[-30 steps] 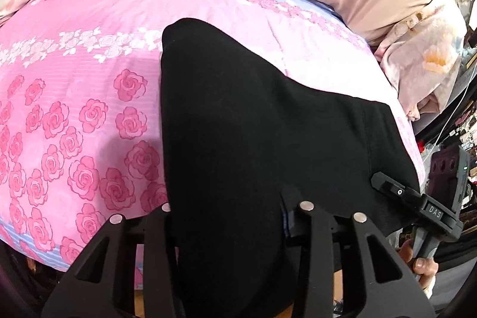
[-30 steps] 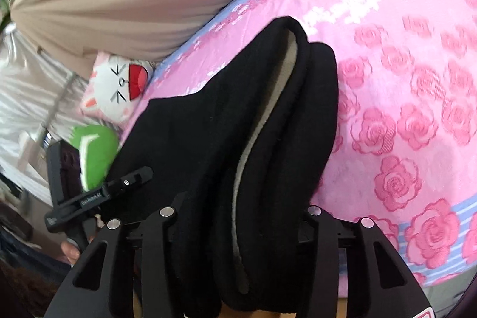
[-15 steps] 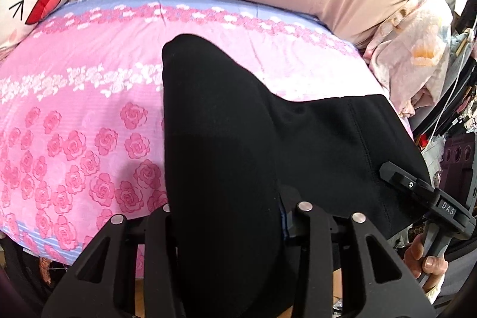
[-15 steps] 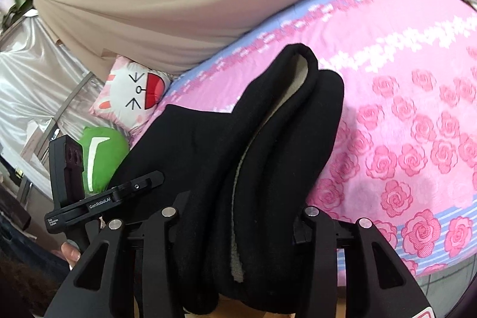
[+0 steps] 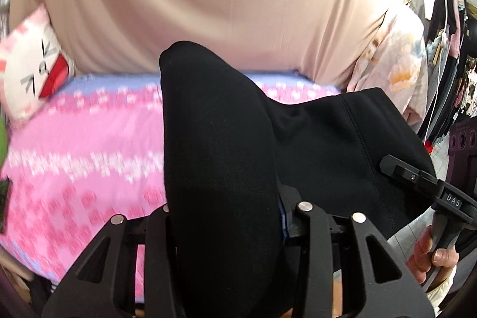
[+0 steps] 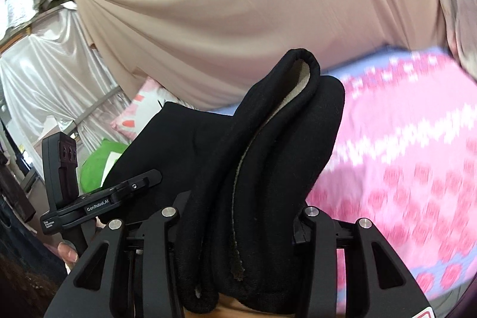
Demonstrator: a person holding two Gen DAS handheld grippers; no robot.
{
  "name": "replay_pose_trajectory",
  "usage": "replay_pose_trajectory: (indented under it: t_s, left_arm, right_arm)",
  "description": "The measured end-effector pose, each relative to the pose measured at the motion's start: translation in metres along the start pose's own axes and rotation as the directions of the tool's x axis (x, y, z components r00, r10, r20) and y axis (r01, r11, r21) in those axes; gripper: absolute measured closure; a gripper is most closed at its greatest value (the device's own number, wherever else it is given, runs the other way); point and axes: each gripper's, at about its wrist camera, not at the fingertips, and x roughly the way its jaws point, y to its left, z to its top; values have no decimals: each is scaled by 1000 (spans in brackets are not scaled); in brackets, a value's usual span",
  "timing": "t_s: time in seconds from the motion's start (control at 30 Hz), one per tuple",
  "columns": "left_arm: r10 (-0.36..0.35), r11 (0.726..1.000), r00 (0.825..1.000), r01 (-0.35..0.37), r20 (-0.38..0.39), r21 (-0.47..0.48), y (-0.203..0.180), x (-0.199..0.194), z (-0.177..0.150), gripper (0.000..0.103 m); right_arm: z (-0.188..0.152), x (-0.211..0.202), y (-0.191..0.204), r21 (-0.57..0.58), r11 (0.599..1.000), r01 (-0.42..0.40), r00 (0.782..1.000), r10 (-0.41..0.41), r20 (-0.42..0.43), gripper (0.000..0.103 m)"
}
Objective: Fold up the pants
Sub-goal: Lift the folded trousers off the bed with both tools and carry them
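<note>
The left gripper (image 5: pixel 226 216) is clamping a thick fold of the black pants (image 5: pixel 220 139) between part-closed jaws, and the right gripper (image 6: pixel 238 216) is pinching another bunched fold with pale lining showing, so the garment is hanging stretched between the two above the pink rose-print bedspread (image 5: pixel 89 139). Two grippers, one pair of pants and one cat-face pillow (image 5: pixel 32 70) are showing. "DAS" and "GenRobot.AI" are reading on the gripper bodies.
</note>
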Motion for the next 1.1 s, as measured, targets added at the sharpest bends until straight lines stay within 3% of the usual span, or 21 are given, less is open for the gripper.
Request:
replay_pose_trajectory:
  t_s: [0.2, 0.47, 0.63, 0.93, 1.1]
  left_arm:
    - [8, 999, 992, -13, 123, 40, -6, -26, 40, 66]
    - [11, 995, 961, -37, 277, 87, -13, -56, 93, 65]
    - [20, 993, 943, -57, 333, 103, -16, -63, 123, 65]
    - [50, 990, 922, -97, 385, 103, -14, -29, 178, 65]
    - [75, 989, 927, -116, 368, 91, -6, 15, 202, 64]
  right_arm:
    - [43, -15, 25, -76, 997, -10, 996, 17, 93, 62]
    - [102, -30, 54, -169, 985, -21, 977, 56, 207, 62]
    - [136, -27, 59, -202, 979, -33, 965, 84, 247, 62]
    - [192, 10, 43, -203, 978, -46, 958, 101, 270, 62]
    - [218, 46, 19, -178, 983, -51, 958, 98, 268, 62]
